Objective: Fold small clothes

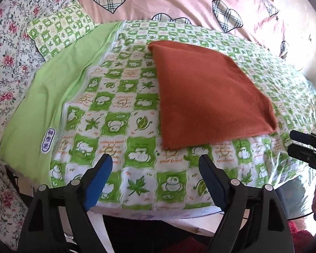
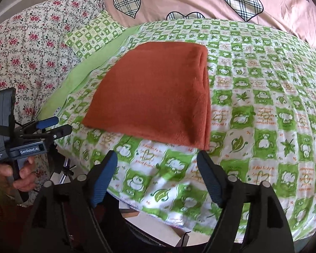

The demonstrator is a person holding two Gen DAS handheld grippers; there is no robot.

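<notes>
A rust-orange fleece cloth [image 1: 208,97] lies folded flat into a rectangle on a green-and-white checked blanket [image 1: 120,113]. It also shows in the right wrist view [image 2: 158,97], with its folded layers stacked along its right edge. My left gripper [image 1: 155,164] is open and empty, held just short of the cloth's near edge. My right gripper [image 2: 157,162] is open and empty, just short of the cloth's near right corner. The left gripper also shows at the left of the right wrist view [image 2: 50,126], and the right gripper shows at the right edge of the left wrist view [image 1: 305,145].
A small matching checked pillow [image 1: 59,29] lies at the back left beside a plain green sheet [image 1: 52,97]. A pink duvet with plaid hearts [image 1: 179,2] is behind. A floral bedspread [image 1: 8,59] lies at the left. The blanket's near edge [image 2: 158,210] overhangs the surface.
</notes>
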